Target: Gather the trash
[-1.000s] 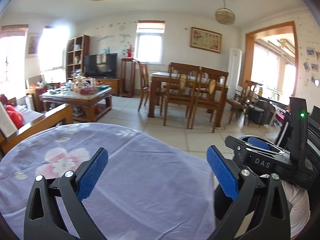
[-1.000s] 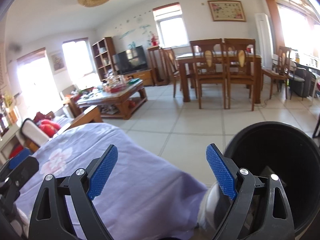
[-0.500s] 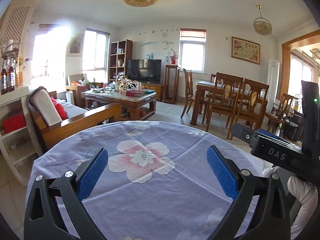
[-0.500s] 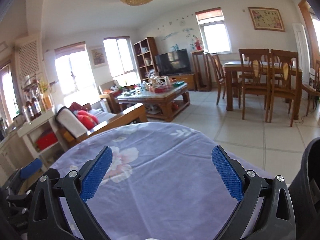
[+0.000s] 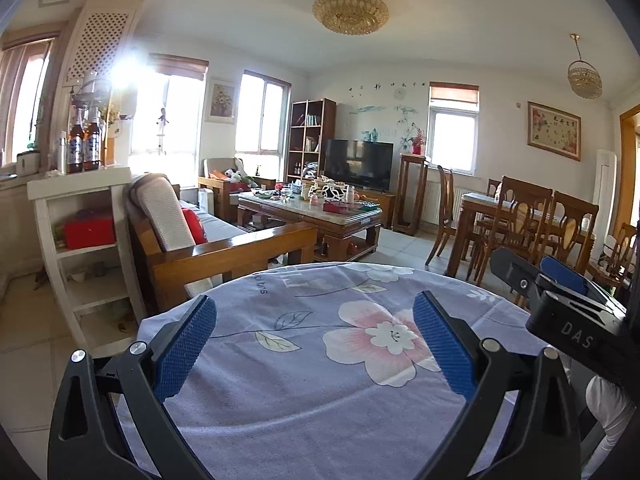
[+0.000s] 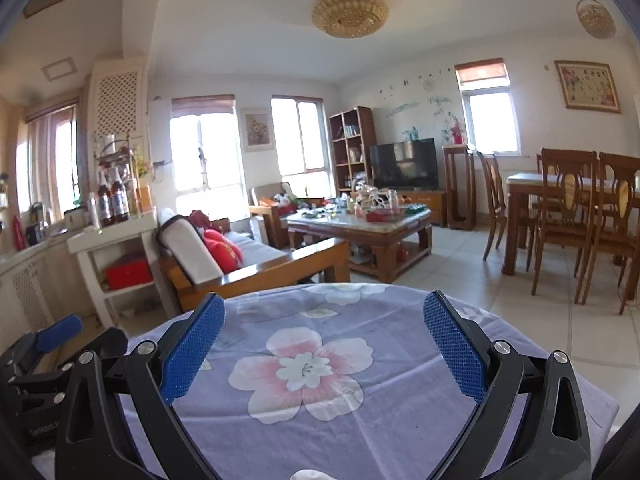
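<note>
a living room lies beyond a round table in a floral purple cloth (image 5: pixel 320 380). the left gripper (image 5: pixel 314 344) and right gripper (image 6: pixel 324 344) hover side by side above it, angled slightly down, both spread wide and empty.

Inspection finding: I can log one candidate item. A small white scrap (image 6: pixel 308 475) shows at the very bottom edge of the right wrist view. It is rounded, pale and cut off by the frame, so I cannot confirm its material or full shape. It lies on the lilac floral cloth of the surface (image 6: pixel 400 432), low and central, nearer to me than the pads of the right claw (image 6: pixel 320 320) and touching neither. A dark curved edge (image 6: pixel 620 454) fills the lower right corner beside the cloth; I cannot identify it.
</note>
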